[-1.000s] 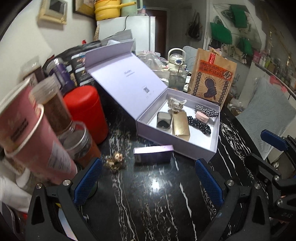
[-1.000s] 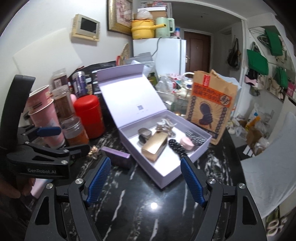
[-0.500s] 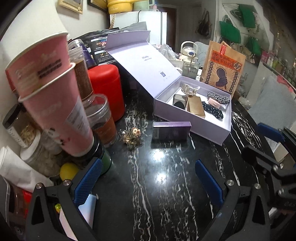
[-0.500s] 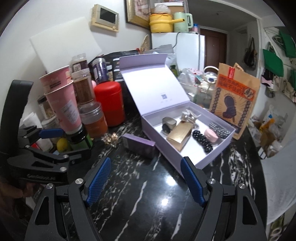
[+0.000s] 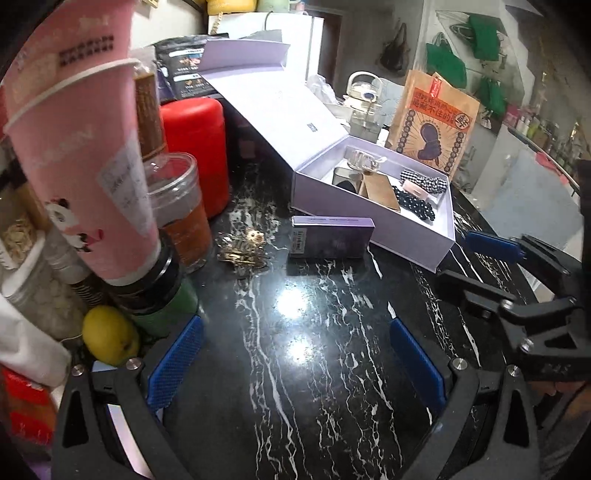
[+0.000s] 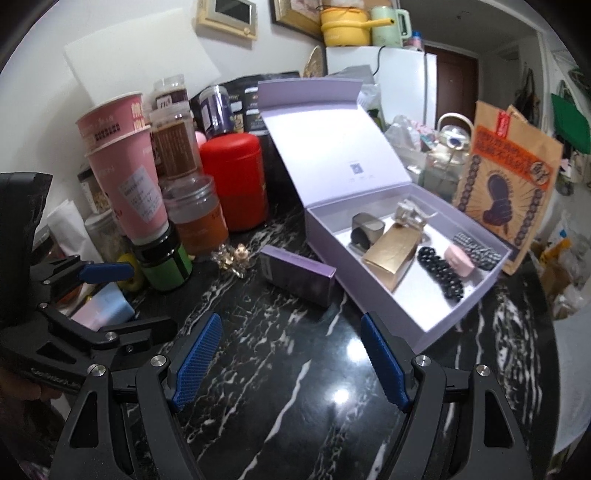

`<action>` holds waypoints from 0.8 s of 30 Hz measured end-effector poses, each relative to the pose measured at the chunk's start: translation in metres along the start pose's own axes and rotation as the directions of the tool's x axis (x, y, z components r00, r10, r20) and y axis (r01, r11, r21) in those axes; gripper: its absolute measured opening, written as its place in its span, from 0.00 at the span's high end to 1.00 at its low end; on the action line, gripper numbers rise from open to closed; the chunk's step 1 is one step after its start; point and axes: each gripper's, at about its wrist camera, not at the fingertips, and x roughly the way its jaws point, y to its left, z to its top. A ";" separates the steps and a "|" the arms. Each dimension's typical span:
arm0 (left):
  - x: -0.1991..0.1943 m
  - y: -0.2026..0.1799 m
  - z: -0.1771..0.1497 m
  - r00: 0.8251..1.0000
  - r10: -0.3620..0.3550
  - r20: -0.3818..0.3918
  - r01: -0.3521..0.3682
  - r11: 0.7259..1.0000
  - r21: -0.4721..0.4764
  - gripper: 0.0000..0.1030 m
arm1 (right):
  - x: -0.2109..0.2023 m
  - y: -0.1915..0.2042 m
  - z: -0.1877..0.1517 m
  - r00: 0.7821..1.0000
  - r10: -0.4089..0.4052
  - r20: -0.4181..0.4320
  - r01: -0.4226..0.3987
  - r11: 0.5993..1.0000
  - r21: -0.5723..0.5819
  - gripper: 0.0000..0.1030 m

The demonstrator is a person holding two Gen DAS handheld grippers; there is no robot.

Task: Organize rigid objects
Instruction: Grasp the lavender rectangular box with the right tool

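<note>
Left gripper (image 5: 295,354): jaws apart, empty, above black marble table (image 5: 314,387).
Right gripper (image 6: 291,354): jaws apart, empty.
Small purple rectangular carton (image 6: 297,275): beside open lilac gift box (image 6: 424,317).

A glossy black marble table (image 6: 295,406) mirrors ceiling light before a white wall (image 6: 74,33), fridge (image 6: 402,81) and dark door (image 6: 456,85).

Both cameras look steeply down and forward over the black marble bench (image 5: 314,369) toward the open lilac box (image 6: 436,332), sharing it; the left view sits closer beside the pink cups (image 5: 85,158).
</note>
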 end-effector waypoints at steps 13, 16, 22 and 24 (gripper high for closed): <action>0.034 0.005 0.018 1.000 -0.009 -0.020 0.009 1.000 0.007 0.01 | 0.064 -0.027 0.011 0.994 0.079 -0.079 -0.081 0.996 -0.025 0.33; 0.041 0.009 0.022 0.999 -0.015 -0.032 0.015 1.000 -0.013 0.01 | 0.074 -0.027 0.020 0.993 0.088 -0.084 -0.095 0.992 -0.079 0.36; 0.049 0.012 0.032 0.999 -0.019 -0.029 0.018 0.999 -0.027 0.01 | 0.093 -0.026 0.038 0.990 0.102 -0.100 -0.117 0.980 -0.162 0.41; 0.050 0.013 0.035 0.999 -0.018 -0.027 0.017 0.999 -0.030 0.01 | 0.100 -0.023 0.042 0.985 0.121 -0.120 -0.143 0.970 -0.196 0.42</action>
